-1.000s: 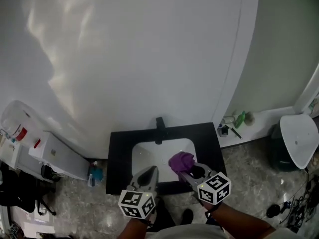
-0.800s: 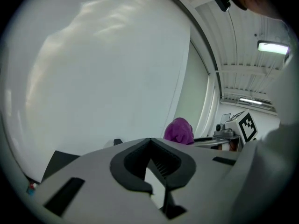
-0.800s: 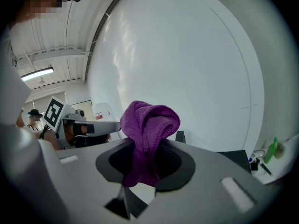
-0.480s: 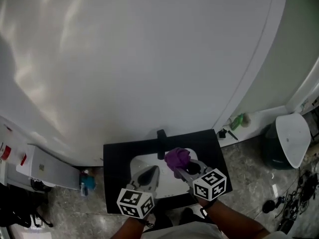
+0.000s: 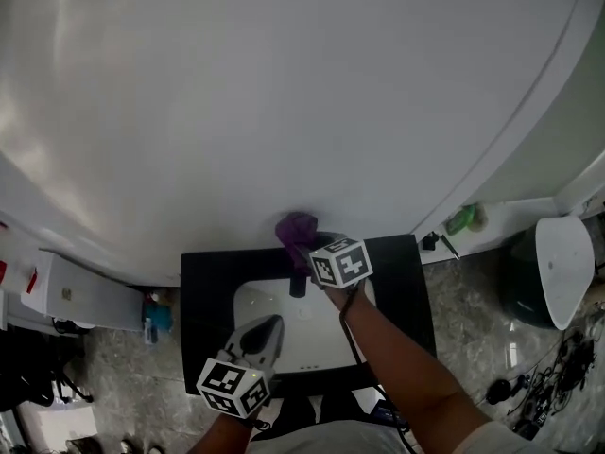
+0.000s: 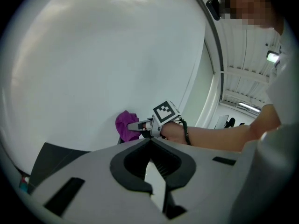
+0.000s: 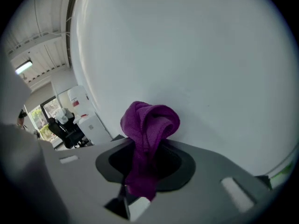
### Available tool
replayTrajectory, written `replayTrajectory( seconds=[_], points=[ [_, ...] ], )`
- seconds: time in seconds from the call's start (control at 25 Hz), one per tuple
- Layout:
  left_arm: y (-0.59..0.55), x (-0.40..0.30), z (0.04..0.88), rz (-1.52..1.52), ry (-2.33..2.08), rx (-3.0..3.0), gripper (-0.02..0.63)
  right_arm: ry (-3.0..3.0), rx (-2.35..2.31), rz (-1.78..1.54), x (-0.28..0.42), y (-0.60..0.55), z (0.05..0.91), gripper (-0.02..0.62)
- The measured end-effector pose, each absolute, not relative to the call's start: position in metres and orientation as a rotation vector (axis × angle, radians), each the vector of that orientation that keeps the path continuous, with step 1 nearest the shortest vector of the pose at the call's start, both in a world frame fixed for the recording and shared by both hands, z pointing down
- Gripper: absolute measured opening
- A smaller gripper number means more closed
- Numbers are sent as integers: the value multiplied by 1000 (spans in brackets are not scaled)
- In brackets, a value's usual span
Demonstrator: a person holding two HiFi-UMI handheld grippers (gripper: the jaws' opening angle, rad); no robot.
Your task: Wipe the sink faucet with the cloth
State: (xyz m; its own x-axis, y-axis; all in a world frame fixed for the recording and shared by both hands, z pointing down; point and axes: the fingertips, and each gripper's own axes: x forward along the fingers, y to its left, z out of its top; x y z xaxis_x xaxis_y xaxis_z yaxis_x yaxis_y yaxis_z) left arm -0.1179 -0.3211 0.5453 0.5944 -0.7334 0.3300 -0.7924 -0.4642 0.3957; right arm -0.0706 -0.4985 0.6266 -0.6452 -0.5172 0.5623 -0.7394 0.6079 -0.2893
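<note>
My right gripper [image 5: 304, 244] is shut on a bunched purple cloth [image 5: 296, 227] and holds it at the top of the black faucet [image 5: 299, 280], close to the white wall behind the sink. In the right gripper view the cloth [image 7: 148, 125] bulges out of the shut jaws and hides the faucet. The white basin [image 5: 312, 334] sits in a black counter [image 5: 203, 291]. My left gripper [image 5: 269, 325] hangs shut and empty over the basin's front left. From the left gripper view, the right gripper [image 6: 140, 125] and the cloth [image 6: 125, 125] lie ahead of the left gripper [image 6: 150, 141].
A large white curved wall [image 5: 284, 93] rises right behind the faucet. A white cabinet [image 5: 80, 291] and a blue bottle [image 5: 156, 318] stand left of the counter. On the right are a green bottle [image 5: 460, 220] on a ledge and a white-lidded bin [image 5: 567, 263].
My right gripper has carried the purple cloth from over the basin back to the top of the faucet by the wall. The left gripper stays low at the sink's front.
</note>
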Motion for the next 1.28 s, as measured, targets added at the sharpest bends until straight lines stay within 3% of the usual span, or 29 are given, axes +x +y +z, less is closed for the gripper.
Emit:
replayTrajectory(
  seconds=[0.4,0.56,0.72,1.04,1.28],
  points=[
    [-344,-124,548,119,-1266,2269,6,-2400,872,779,-55,-398,657,103],
    [-350,-120,538,127,-1275,2290,6,-2496,955,651,-55,-463,612,103],
    [-353,-121,543,152,-1295,2277,6,-2464,937,627,-69,-509,620,103],
    [-360,-138,548,154,-1323,2250,6,-2397,774,769,-63,-365,680,103],
    [-362,-138,543,179,-1341,2255,6,-2378,833,609,-90,-424,703,104]
  ],
)
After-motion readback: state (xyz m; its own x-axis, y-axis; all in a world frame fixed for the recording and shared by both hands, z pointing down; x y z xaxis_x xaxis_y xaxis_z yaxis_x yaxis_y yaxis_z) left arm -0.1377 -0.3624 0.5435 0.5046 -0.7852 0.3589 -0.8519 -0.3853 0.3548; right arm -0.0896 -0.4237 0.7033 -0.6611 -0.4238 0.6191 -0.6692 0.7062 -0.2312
